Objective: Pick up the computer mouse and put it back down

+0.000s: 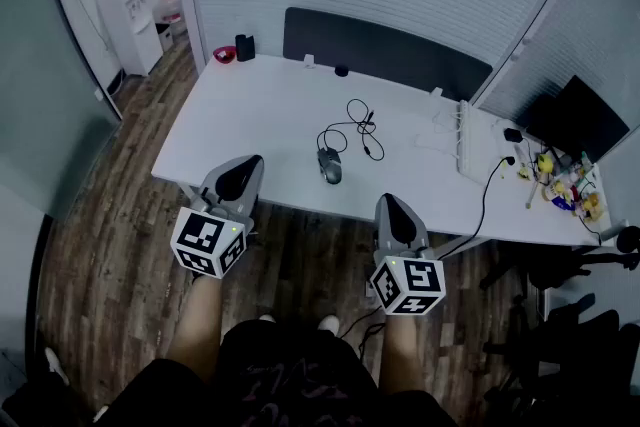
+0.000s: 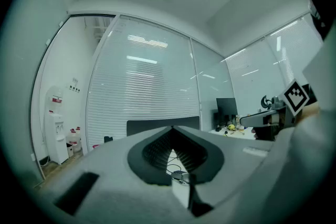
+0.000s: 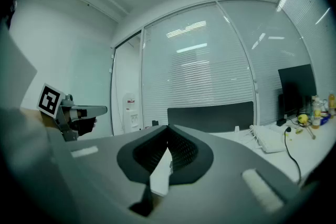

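A dark grey computer mouse (image 1: 330, 166) lies near the front edge of the white table (image 1: 250, 125), its black cable (image 1: 356, 128) looped behind it. The left gripper view shows the mouse (image 2: 180, 176) low between the jaws, some way ahead. My left gripper (image 1: 246, 169) hangs in front of the table's edge, left of the mouse, shut and empty (image 2: 171, 128). My right gripper (image 1: 390, 205) is held off the table's front edge, right of the mouse, also shut with nothing in it (image 3: 168, 126). Neither gripper touches the mouse.
A white keyboard (image 1: 465, 140), a black monitor (image 1: 580, 115) and small clutter (image 1: 565, 185) sit at the table's right end. A dark partition panel (image 1: 380, 45) lines the far edge. A red dish (image 1: 225, 55) and black cup (image 1: 245, 47) stand far left. A water dispenser (image 1: 130, 15) is beyond.
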